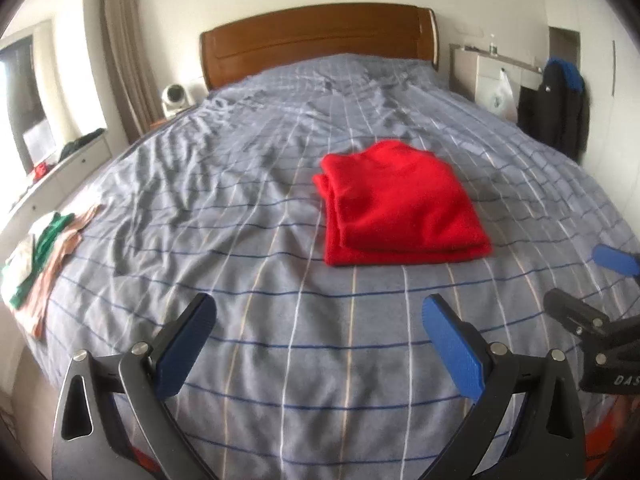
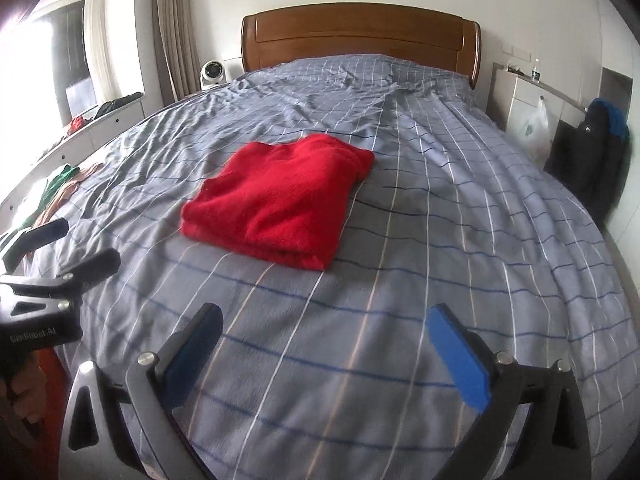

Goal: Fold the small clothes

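A folded red garment (image 1: pixel 400 204) lies flat near the middle of the bed (image 1: pixel 248 208), its long axis running toward the wooden headboard (image 1: pixel 316 40), the folded layers showing along its left and near edges. The left gripper (image 1: pixel 320 344) and the right gripper (image 2: pixel 324 352) hang above the checked grey-blue bedspread, both short of the garment, fingers (image 1: pixel 452 344) spread wide with nothing between them. A small pile of green, white and tan clothes (image 1: pixel 40 256) sits at the bed's left edge. A curtain (image 1: pixel 120 52) hangs by the window.
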`<state>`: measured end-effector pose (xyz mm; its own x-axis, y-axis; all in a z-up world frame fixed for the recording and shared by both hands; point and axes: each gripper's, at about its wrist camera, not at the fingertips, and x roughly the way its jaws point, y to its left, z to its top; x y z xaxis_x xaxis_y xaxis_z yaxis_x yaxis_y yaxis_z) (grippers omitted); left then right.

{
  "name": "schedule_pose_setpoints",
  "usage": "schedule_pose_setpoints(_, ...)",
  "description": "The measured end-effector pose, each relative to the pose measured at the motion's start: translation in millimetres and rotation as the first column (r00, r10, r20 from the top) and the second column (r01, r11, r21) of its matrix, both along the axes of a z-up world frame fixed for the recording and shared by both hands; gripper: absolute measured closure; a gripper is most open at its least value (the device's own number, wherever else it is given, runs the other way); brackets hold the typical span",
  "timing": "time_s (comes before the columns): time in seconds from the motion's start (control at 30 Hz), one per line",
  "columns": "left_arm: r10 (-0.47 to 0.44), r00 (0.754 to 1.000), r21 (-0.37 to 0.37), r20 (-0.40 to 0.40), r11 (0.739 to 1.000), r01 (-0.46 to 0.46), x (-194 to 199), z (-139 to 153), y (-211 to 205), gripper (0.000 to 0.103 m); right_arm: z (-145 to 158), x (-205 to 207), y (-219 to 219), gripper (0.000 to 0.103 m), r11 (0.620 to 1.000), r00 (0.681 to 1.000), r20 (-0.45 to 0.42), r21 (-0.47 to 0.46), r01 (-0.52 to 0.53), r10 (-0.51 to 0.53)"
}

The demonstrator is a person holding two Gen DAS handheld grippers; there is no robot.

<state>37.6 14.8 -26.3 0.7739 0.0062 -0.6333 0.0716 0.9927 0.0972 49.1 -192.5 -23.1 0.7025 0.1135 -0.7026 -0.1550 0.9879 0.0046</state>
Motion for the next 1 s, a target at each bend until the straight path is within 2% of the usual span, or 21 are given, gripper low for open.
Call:
schedule_pose_setpoints(0.23, 0.032, 0.999, 0.031, 0.028, 0.999, -0.033, -20.7, 12.5, 1.0, 0.0, 8.9, -17.0, -1.2, 0.002, 1.0, 1.0, -0.006, -0.005, 0.01, -0.01)
schedule_pose_setpoints(0.33, -0.022, 0.999, 0.059, 0.03, 0.998, 0.02, -28.6, 23.4, 1.3, 0.0, 20.2, -26.3, -1.4, 0.001, 0.997, 0.997, -0.021, -0.01, -0.07, 0.07)
schedule_pose_setpoints(0.4, -0.052, 0.998, 0.072, 0.025, 0.996, 0.05, -31.8, 31.2, 2.0, 0.0, 29.2, -33.0, -2.1, 0.001, 0.989, 0.991, -0.033, -0.079, -0.128, 0.126)
schedule_pose_setpoints(0.5, -0.084, 0.996, 0.039, -0.001, 0.996, 0.084, -35.8, 38.5, 2.3, 0.0, 40.0, -37.2, -9.7, 0.001, 0.98, 0.986, -0.064, -0.118, -0.163, 0.156)
schedule_pose_setpoints(0.63, -0.069, 0.997, -0.027, -0.034, 0.997, 0.068, -44.7, 33.4, 2.9, 0.0, 54.4, -41.0, -26.5, 0.001, 0.994, 0.992, -0.071, -0.027, -0.103, 0.101)
schedule_pose_setpoints(0.77, -0.057, 0.997, -0.055, -0.059, 0.997, 0.054, -56.9, 22.9, 5.4, 0.0, 46.6, -56.6, -33.6, 0.001, 0.998, 0.997, -0.051, 0.007, 0.058, -0.057)
schedule_pose_setpoints(0.83, -0.06, 0.995, -0.052, -0.077, 0.997, 0.056, -59.5, 19.6, 5.4, 0.0, 31.7, -66.7, -31.3, 0.001, 0.993, 0.991, -0.095, 0.058, 0.101, -0.095)
schedule_pose_setpoints(0.87, -0.064, 0.995, -0.051, -0.081, 0.997, 0.06, -60.3, 19.1, 5.1, 0.0, 22.8, -70.5, -25.9, 0.001, 0.993, 0.988, -0.135, 0.074, 0.09, -0.079)
schedule_pose_setpoints(0.93, -0.07, 0.995, -0.048, -0.077, 0.997, 0.066, -62.7, 20.4, 4.1, 0.0, 10.7, -76.0, -9.7, 0.001, 0.998, 0.982, -0.19, 0.049, 0.027, -0.017)
schedule_pose_setpoints(1.0, -0.063, 0.996, -0.044, -0.068, 0.997, 0.06, -65.3, 24.7, 3.7, 0.0, 11.8, -82.4, 4.3, 0.001, 1.0, 0.984, -0.181, -0.003, -0.008, 0.007)
